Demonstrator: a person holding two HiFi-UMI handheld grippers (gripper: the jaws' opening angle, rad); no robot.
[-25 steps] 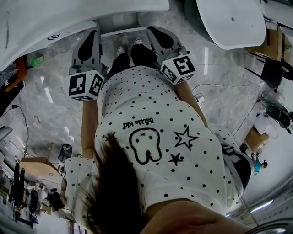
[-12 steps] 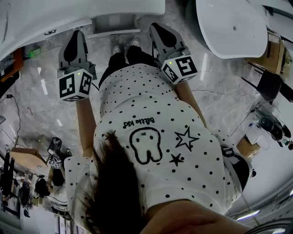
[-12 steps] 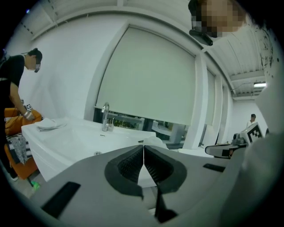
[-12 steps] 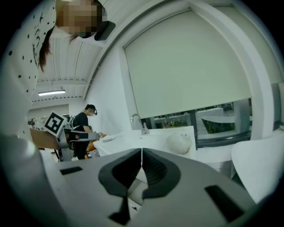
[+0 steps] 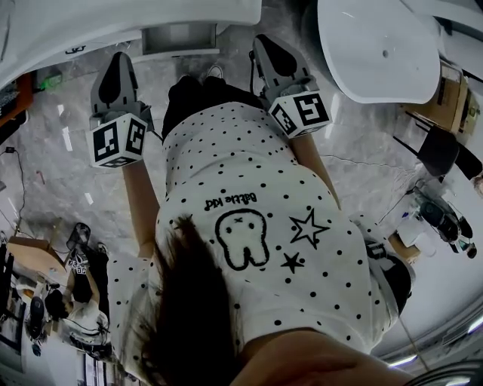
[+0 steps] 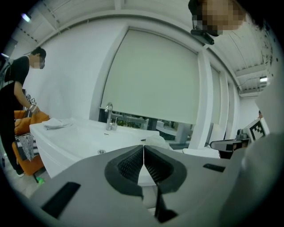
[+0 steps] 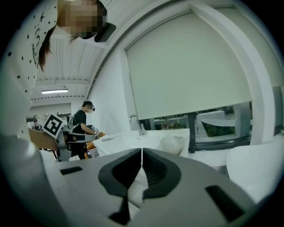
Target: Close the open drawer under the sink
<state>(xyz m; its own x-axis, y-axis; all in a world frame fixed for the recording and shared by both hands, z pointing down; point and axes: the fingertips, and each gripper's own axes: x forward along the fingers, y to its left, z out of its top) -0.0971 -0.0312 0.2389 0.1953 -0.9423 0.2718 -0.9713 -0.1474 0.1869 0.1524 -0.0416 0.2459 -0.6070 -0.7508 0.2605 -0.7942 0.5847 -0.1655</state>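
Note:
In the head view the white sink counter (image 5: 113, 19) runs along the top, and the open drawer (image 5: 179, 38) juts out from under it as a white box. My left gripper (image 5: 118, 59) is shut and empty, pointing at the counter just left of the drawer. My right gripper (image 5: 264, 41) is also shut and empty, right of the drawer and apart from it. The left gripper view has the shut left gripper (image 6: 143, 148) level with the basin (image 6: 84, 137) and faucet (image 6: 108, 116). The right gripper view shows the shut right gripper (image 7: 141, 153) before the same faucet (image 7: 135, 122). Neither gripper view shows the drawer.
A white oval tub (image 5: 377, 45) stands at the upper right. The floor is grey marble (image 5: 53, 158). My own dotted shirt (image 5: 249, 226) fills the middle of the head view. Another person (image 6: 15, 93) stands at the counter's far end, beside a folded cloth (image 6: 55, 124).
The left gripper has swung from leaning right to pointing straight at the counter. The right gripper has moved forward, closer to the sink. Both stayed shut.

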